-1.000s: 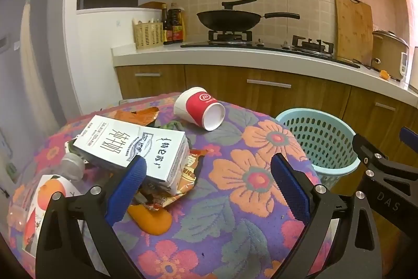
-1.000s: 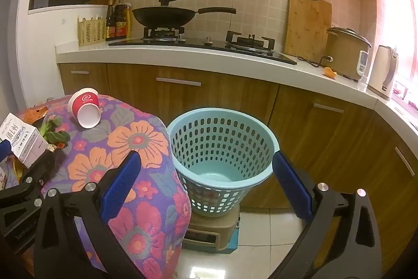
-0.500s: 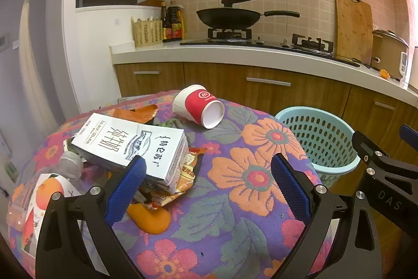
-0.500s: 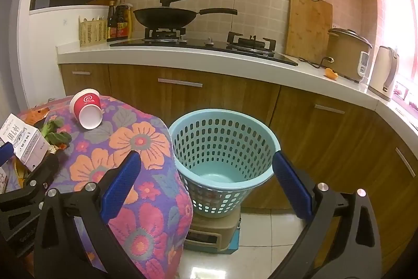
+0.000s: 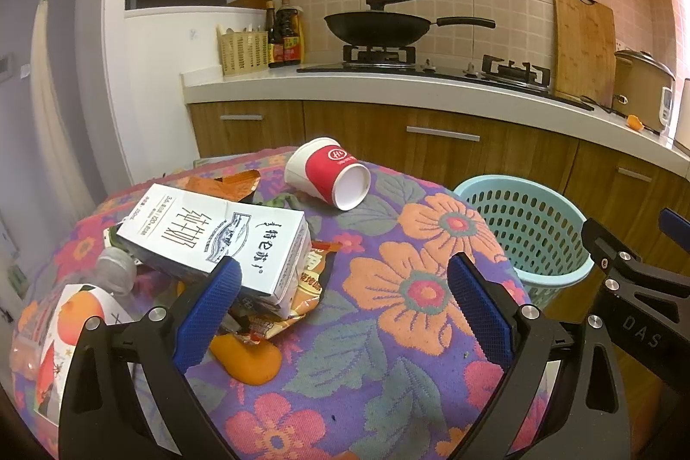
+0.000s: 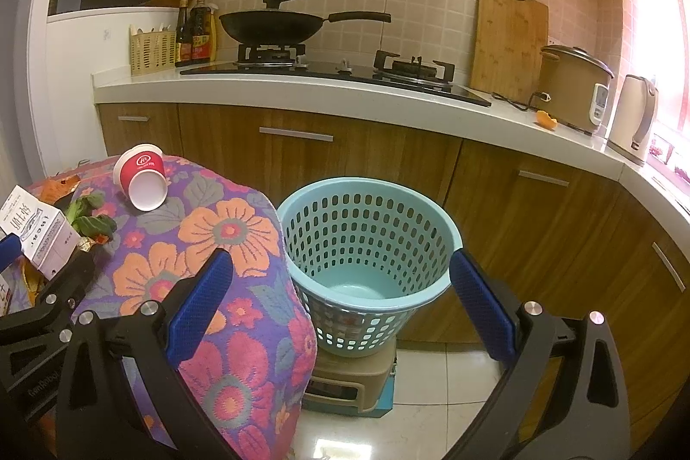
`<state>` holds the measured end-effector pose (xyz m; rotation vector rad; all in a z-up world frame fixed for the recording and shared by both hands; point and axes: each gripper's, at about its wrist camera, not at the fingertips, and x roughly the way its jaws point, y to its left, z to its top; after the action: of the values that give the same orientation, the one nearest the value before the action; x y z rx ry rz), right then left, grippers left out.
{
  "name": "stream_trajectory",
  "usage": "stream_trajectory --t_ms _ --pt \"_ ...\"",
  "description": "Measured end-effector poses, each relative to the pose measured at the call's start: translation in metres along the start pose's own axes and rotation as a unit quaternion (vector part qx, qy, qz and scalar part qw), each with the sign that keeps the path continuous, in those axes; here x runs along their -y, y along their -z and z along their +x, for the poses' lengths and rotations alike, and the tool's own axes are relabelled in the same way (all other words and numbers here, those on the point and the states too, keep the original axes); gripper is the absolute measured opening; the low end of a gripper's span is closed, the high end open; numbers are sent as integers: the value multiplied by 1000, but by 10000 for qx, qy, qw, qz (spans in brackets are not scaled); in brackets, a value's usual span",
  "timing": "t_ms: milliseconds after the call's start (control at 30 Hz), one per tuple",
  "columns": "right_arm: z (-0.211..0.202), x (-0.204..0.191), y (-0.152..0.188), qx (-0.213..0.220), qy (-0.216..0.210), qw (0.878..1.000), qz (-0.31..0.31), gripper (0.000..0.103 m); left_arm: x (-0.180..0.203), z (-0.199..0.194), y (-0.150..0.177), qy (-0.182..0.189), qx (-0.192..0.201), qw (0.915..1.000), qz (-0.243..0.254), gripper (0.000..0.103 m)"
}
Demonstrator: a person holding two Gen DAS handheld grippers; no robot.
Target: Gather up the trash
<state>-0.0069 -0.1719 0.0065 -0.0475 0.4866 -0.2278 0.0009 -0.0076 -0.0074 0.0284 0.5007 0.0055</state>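
On the flowered tablecloth (image 5: 388, 330) lies a pile of trash: a white milk carton (image 5: 215, 240) on top of an orange snack wrapper (image 5: 308, 287), an orange peel (image 5: 248, 358), a clear bottle (image 5: 114, 270) and a juice pack (image 5: 64, 330). A red paper cup (image 5: 330, 173) lies on its side farther back. My left gripper (image 5: 340, 309) is open, its left finger just in front of the carton. My right gripper (image 6: 336, 300) is open above the edge of the table and the light blue basket (image 6: 366, 244), which looks empty.
The basket (image 5: 522, 231) stands on a beige stool (image 6: 349, 378) between the table and wooden cabinets (image 6: 517, 201). Green leaves (image 6: 90, 220) lie near the cup (image 6: 142, 177). A wok (image 5: 379, 26), bottles and a rice cooker (image 6: 573, 89) are on the counter behind.
Both views have shifted slightly; the left gripper has edged a little closer to the carton. Both grippers stay open and no trash has moved.
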Motion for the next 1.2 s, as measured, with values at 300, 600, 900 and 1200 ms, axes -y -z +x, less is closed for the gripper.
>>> stream_trajectory --t_ms 300,600,900,1200 --pt "0 2 1 -22 -1 10000 28 95 1 0 0 14 -34 10000 -3 93" --pt "2 2 1 -39 9 10000 19 95 1 0 0 13 -29 10000 -2 93" --pt "2 2 2 -41 6 10000 22 95 2 0 1 10 -35 10000 -5 94" --pt "1 3 1 -27 3 10000 30 95 1 1 0 14 -37 10000 -3 94"
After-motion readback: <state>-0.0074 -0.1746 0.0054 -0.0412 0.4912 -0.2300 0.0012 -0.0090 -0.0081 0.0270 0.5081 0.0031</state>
